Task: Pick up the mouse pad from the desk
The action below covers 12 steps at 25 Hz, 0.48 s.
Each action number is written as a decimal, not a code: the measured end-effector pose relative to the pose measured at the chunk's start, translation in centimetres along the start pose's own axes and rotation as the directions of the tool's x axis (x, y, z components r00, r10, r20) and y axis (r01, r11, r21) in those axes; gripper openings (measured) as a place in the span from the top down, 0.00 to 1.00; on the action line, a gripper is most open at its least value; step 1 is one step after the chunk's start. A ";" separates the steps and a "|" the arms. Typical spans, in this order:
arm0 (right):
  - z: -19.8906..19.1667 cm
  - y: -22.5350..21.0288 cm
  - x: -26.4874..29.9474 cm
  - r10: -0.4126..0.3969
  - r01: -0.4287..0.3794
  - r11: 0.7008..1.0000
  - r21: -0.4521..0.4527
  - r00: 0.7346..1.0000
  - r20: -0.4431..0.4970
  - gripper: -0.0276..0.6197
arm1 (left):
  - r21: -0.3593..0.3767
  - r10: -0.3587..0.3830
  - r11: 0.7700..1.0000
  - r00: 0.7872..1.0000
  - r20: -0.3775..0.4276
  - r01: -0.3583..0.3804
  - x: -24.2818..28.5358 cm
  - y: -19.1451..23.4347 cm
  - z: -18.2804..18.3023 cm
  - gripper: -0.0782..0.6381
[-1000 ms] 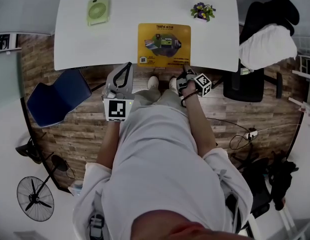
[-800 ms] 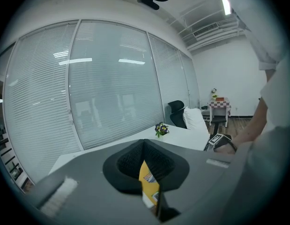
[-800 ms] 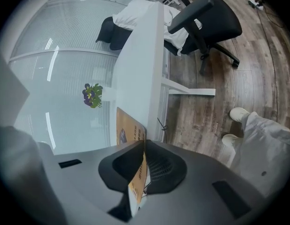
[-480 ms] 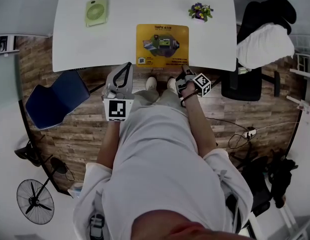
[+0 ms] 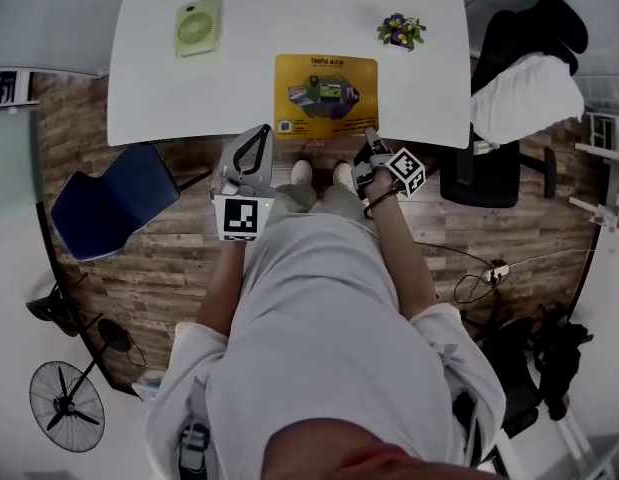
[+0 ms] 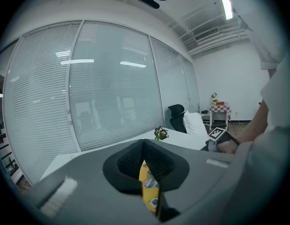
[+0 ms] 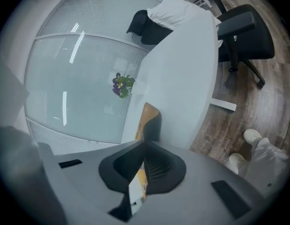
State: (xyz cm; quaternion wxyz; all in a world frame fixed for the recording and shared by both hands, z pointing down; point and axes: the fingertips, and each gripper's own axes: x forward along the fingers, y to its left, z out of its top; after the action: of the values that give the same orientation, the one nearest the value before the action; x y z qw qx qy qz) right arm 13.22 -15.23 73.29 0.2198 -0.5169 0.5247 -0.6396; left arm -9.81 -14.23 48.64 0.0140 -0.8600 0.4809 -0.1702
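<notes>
I've got the right tongs [image 5: 370, 134] clenched on the mouse pad [image 5: 326, 90] at its near right corner, by the bench's [image 5: 239, 88] front edge. It's the only spot to pinch something this thin. That corner curls up; the rest lies flat. Left tongs [image 5: 259, 133] closed, empty, off the front edge, out of the way.

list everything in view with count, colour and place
desk: 1, white, top centre
mouse pad: 1, yellow, desk's near edge
desk fan: 1, green, desk's far left
flower pot: 1, purple blooms, desk's far right
chair: 1, blue, floor left
office chair: 1, black, right of desk
cloth: 1, white, on office chair
standing fan: 1, black, floor lower left
left gripper: 1, grey, shut, short of the desk
right gripper: 1, grey, shut on mouse pad's near right corner
</notes>
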 end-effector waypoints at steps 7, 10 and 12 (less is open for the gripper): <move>0.1 4.7 0.3 0.105 -0.107 0.987 -0.122 0.994 -0.023 0.94 | -0.007 0.008 1.000 1.000 0.015 -0.007 0.6 0.5 0.5 0.90; 0.1 6.9 0.4 0.154 -0.157 0.974 -0.162 0.987 -0.036 0.94 | -0.015 0.014 1.000 1.000 0.025 -0.014 0.8 0.6 0.9 0.90; 0.2 8.5 0.4 0.185 -0.190 0.965 -0.181 0.982 -0.042 0.94 | -0.019 0.016 1.000 0.999 0.031 -0.015 1.0 0.7 1.2 0.90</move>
State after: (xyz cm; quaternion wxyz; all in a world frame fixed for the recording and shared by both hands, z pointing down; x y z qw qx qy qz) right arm 11.05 -18.64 65.81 0.2239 -0.4752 0.6308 -0.5711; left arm -9.59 -15.61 47.65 0.0148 -0.8589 0.4888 -0.1519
